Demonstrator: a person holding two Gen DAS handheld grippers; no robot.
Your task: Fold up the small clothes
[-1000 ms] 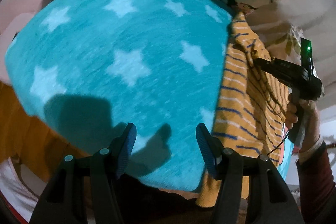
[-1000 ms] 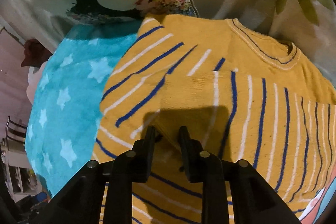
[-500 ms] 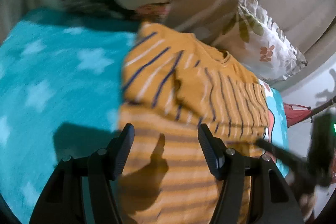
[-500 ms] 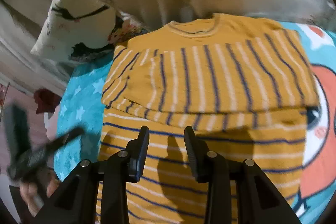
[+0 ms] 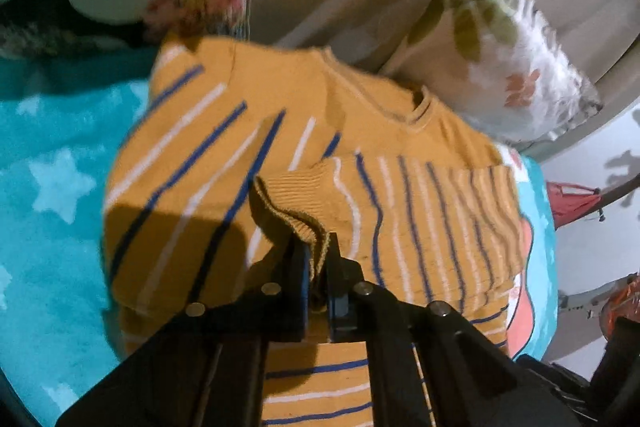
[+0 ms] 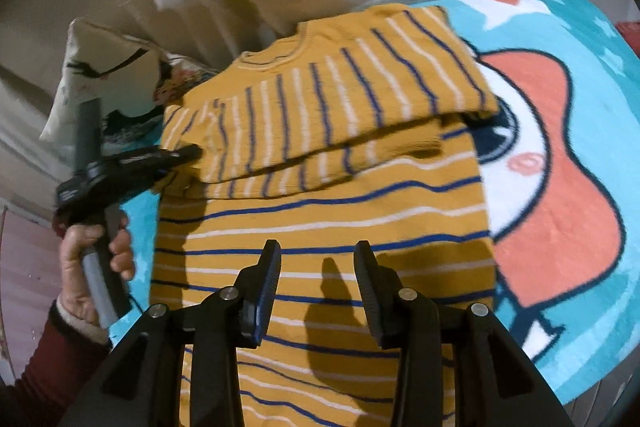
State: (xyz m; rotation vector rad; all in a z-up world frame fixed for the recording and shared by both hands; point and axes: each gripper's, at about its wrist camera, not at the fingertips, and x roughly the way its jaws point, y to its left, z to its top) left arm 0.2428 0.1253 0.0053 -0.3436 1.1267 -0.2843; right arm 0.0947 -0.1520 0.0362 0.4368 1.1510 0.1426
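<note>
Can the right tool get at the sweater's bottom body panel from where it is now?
Probably yes. The right tool hangs over the striped body of the sweater, jaws opening with nothing between them. The left tool grips the sleeve cuff farther up, clear of that path.

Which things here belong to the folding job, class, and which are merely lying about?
Part of the job:
- striped sweater
- left gripper, shut on the sweater's cuff
- right gripper, jaws opening, nothing between them

Lying about:
- star blanket
- leaf-print pillow
- pillow with dark print
</note>
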